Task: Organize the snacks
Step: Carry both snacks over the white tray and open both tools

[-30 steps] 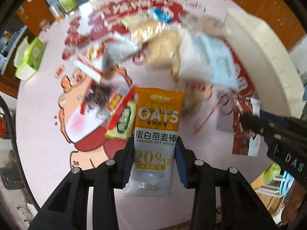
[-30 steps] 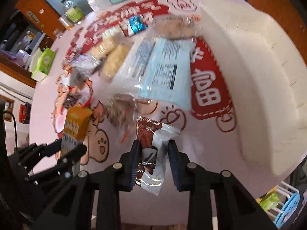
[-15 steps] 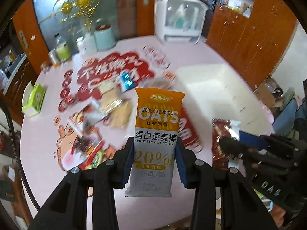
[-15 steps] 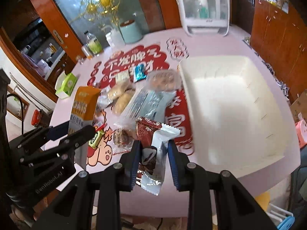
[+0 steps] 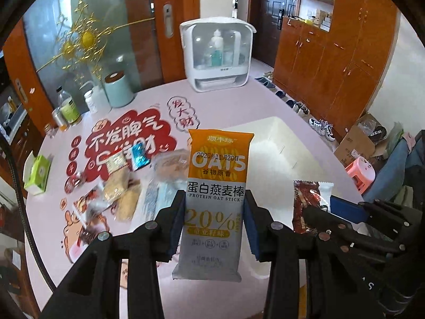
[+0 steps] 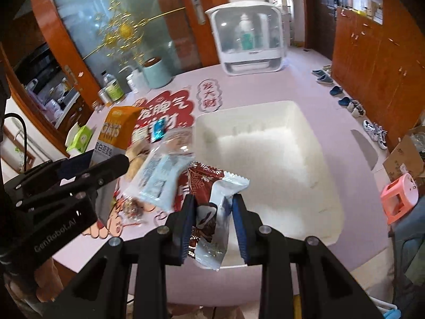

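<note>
Gripping an orange-and-white oat bar packet (image 5: 215, 186) upright, your left gripper (image 5: 213, 226) had its blue pads pressed on both long edges, held above the near edge of the pink table (image 5: 148, 98). Your right gripper (image 6: 212, 220) pinched a dark red and white snack wrapper (image 6: 209, 202) tight, hanging over the near-left corner of the white bin (image 6: 265, 143). Other loose snack packs (image 5: 124, 191) lay on the table's left half, beside the bin.
</note>
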A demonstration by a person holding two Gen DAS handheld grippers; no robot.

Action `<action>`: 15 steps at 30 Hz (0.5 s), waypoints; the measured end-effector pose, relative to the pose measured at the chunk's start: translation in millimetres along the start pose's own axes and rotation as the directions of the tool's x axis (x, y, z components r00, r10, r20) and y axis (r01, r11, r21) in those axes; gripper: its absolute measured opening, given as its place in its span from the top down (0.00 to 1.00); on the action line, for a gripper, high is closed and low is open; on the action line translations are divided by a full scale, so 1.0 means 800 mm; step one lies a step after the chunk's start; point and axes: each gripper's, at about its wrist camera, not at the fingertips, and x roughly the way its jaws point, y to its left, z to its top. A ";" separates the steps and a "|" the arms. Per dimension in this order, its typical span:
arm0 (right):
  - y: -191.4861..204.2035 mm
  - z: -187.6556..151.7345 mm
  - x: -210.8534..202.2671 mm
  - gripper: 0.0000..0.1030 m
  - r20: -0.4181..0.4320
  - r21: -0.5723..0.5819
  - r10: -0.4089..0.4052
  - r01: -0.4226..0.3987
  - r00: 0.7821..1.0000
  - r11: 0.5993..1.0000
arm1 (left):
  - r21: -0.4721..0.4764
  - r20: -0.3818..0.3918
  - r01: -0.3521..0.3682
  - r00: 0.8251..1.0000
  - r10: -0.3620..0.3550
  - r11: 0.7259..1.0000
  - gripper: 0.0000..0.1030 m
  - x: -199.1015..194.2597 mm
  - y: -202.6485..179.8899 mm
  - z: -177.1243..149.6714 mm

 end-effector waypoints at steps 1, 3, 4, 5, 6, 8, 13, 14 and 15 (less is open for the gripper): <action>-0.009 0.004 -0.001 0.71 0.005 0.008 -0.010 0.010 1.000 1.000 | 0.004 0.005 -0.001 1.000 0.001 1.000 0.61 0.003 -0.008 0.007; -0.023 0.011 -0.002 0.71 0.011 0.023 -0.025 0.025 1.000 0.999 | 0.010 0.013 -0.001 1.000 0.001 1.000 0.61 0.009 -0.021 0.019; -0.030 0.015 -0.002 0.71 0.014 0.030 -0.032 0.031 0.999 0.999 | 0.013 0.014 0.000 1.000 0.000 1.000 0.61 0.013 -0.027 0.024; -0.036 0.017 -0.003 0.71 0.018 0.034 -0.037 0.036 0.999 0.999 | 0.015 0.015 0.000 1.000 -0.001 1.000 0.61 0.017 -0.034 0.029; -0.042 0.021 -0.003 0.71 0.022 0.039 -0.043 0.042 0.999 0.998 | 0.016 0.015 0.002 1.000 -0.002 1.000 0.61 0.021 -0.038 0.033; -0.053 0.028 -0.002 0.71 0.027 0.047 -0.056 0.055 0.998 0.997 | 0.020 0.014 0.003 1.000 -0.004 1.000 0.61 0.029 -0.049 0.042; -0.075 0.036 0.006 0.71 0.022 0.067 -0.078 0.076 0.997 0.995 | 0.017 0.003 0.008 1.000 -0.008 1.000 0.61 0.053 -0.071 0.059; -0.079 0.037 0.008 0.71 0.019 0.070 -0.081 0.079 0.997 0.994 | 0.018 -0.001 0.009 1.000 -0.009 1.000 0.61 0.057 -0.076 0.061; -0.084 0.038 0.010 0.71 0.014 0.074 -0.085 0.084 0.996 0.994 | 0.019 -0.004 0.011 1.000 -0.011 1.000 0.61 0.061 -0.079 0.063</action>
